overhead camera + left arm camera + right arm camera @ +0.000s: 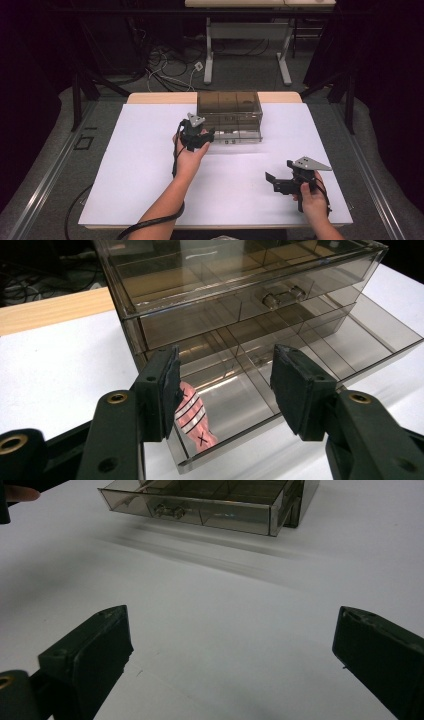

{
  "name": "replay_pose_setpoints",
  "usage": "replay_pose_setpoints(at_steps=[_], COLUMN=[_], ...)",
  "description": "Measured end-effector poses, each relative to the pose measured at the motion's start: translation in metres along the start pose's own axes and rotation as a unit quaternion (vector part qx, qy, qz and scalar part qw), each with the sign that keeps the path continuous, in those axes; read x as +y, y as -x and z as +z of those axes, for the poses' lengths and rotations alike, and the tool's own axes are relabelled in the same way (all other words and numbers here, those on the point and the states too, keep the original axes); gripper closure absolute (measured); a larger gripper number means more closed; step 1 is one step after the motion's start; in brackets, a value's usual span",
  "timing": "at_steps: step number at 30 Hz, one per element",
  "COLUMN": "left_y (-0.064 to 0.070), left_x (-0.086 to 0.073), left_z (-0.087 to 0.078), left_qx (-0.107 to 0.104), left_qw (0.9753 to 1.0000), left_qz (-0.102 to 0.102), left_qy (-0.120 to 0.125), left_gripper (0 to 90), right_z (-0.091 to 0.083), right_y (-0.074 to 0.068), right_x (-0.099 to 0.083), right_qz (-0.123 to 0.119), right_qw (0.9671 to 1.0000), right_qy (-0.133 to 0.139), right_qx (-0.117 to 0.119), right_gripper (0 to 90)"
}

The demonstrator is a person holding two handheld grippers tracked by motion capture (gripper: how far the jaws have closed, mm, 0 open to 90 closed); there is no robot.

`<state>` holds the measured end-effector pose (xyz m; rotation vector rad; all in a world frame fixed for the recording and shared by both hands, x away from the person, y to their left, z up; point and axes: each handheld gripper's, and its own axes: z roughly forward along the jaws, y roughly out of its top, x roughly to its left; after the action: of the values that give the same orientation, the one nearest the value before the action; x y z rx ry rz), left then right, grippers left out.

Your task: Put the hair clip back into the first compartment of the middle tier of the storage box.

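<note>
While our left claw (225,390) is hovering with its jaws apart over the front corner of the pulled-out lower drawer (320,357), we are holding nothing between the pads (295,385). Just behind the left pad, a pink wrapped piece (192,415) is lying in the drawer's near corner compartment; it is carrying thin black cross lines and a small black "x" near its lower end, and we are reading no other writing on it. The drawer belongs to a smoky clear drawer box (229,116) sitting at the far middle of the white surface (145,165), and the upper drawer (235,305) is staying closed, showing a small clear knob (282,296). From above, our left hand (189,157) is holding that claw (199,136) at the box's front left.

Our right claw (232,655) is resting well apart from the box, jaws wide apart and empty over bare surface; from above it (274,182) is sitting near the right front of the surface in our right hand (312,200). We are finding no brand or label anywhere on the box.
</note>
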<state>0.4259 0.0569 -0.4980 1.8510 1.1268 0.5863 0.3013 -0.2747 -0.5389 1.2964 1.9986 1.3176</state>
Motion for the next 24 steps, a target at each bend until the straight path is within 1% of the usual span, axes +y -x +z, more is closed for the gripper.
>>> replay_pose_setpoints(at_steps=[2, 3, 5, 6, 7, 8, 10, 12, 18, 19, 24], left_y=[0.000, -0.001, 0.000, 0.000, 0.000, 0.002, 0.003, 0.004, 0.007, 0.007, 0.008], left_x=[0.001, 0.001, 0.002, 0.002, 0.003, 0.003, 0.004, 0.006, 0.009, 0.009, 0.009], left_z=[-0.001, -0.001, -0.001, -0.002, -0.002, -0.003, -0.005, -0.006, -0.009, -0.009, -0.013], left_qx=[-0.007, -0.012, -0.017, -0.023, -0.025, -0.020, -0.017, -0.028, -0.046, -0.046, -0.064], left_qw=[0.9999, 0.9997, 0.9996, 0.9992, 0.9986, 0.9986, 0.9990, 0.9988, 0.9983, 0.9984, 0.9976], left_qz=[0.003, 0.008, 0.011, 0.014, 0.023, 0.026, 0.028, 0.022, 0.026, 0.024, 0.002], left_qy=[0.014, 0.020, 0.022, 0.030, 0.040, 0.040, 0.031, 0.033, 0.025, 0.021, 0.024], left_gripper=[44.1, 43.4, 41.5, 40.8, 39.7, 38.3, 36.6, 36.3, 36.4, 36.5, 36.6], right_z=[0.000, 0.000, 0.000, 0.000, 0.000, 0.000, 0.000, 0.001, 0.002, 0.002, 0.001], right_y=[0.000, 0.000, 0.000, 0.000, 0.000, 0.000, 0.001, 0.001, 0.003, 0.003, 0.002], right_x=[0.000, 0.000, 0.000, 0.000, 0.000, 0.000, 0.000, 0.000, 0.000, 0.000, 0.000], right_qz=[0.000, 0.000, 0.000, 0.000, 0.000, 0.001, 0.000, 0.001, 0.001, 0.001, 0.001], right_qw=[1.0000, 1.0000, 1.0000, 1.0000, 1.0000, 1.0000, 1.0000, 1.0000, 1.0000, 1.0000, 1.0000], right_qy=[0.000, 0.000, 0.000, 0.000, -0.001, -0.001, 0.000, 0.000, -0.001, -0.001, -0.002], right_qx=[0.000, 0.000, 0.000, 0.000, -0.001, 0.000, -0.001, -0.001, -0.001, -0.001, 0.000], right_gripper=[2.3, 2.3, 2.3, 2.3, 2.3, 2.3, 2.3, 2.3, 2.3, 2.3, 2.3])
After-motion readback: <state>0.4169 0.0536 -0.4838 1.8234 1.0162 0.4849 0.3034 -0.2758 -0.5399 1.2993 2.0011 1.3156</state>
